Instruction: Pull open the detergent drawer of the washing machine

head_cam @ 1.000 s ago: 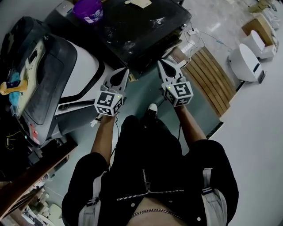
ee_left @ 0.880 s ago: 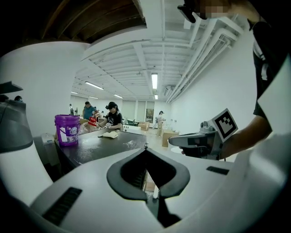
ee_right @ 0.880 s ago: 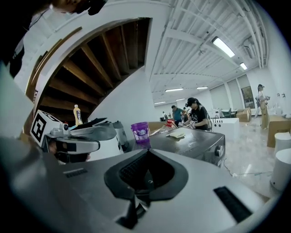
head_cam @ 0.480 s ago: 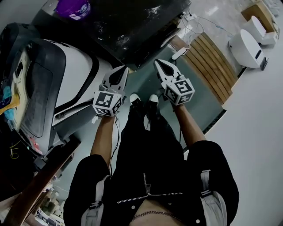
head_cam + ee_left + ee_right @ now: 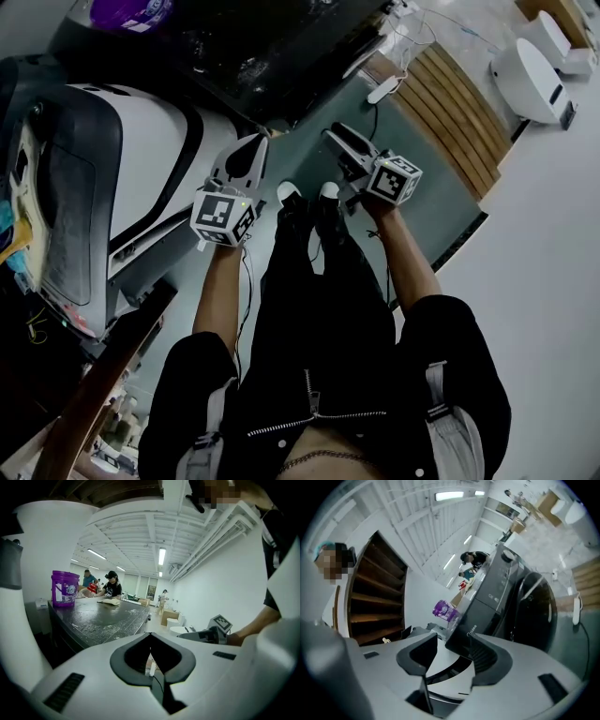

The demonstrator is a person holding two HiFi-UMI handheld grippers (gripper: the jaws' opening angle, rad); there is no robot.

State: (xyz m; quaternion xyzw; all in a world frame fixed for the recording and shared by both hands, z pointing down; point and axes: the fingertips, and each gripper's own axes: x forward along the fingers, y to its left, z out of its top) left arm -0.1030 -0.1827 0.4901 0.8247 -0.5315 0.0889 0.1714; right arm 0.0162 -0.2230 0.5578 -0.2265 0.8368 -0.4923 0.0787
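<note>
"Two tongs: how do they stand?"

"The left tongs [image 5: 150,635] are clenched tip to tip on nothing. The right tongs [image 5: 453,639] have just been opening and stand released, nothing between them."

"And the washing machine?"

"The washing machine [image 5: 159,159] stands on the green floor [image 5: 427,202], just beside one end of a dark, scuffed surface [image 5: 281,47]. Its detergent drawer I cannot pick out on the dark control panel [image 5: 494,590]. The right tongs point toward it without touching."

"The room?"

"A purple bucket [image 5: 131,11] sits at that end of the surface. A slatted wooden platform [image 5: 445,108] lies past the other end, and strip lights [image 5: 161,555] run along a white ceiling."
</note>
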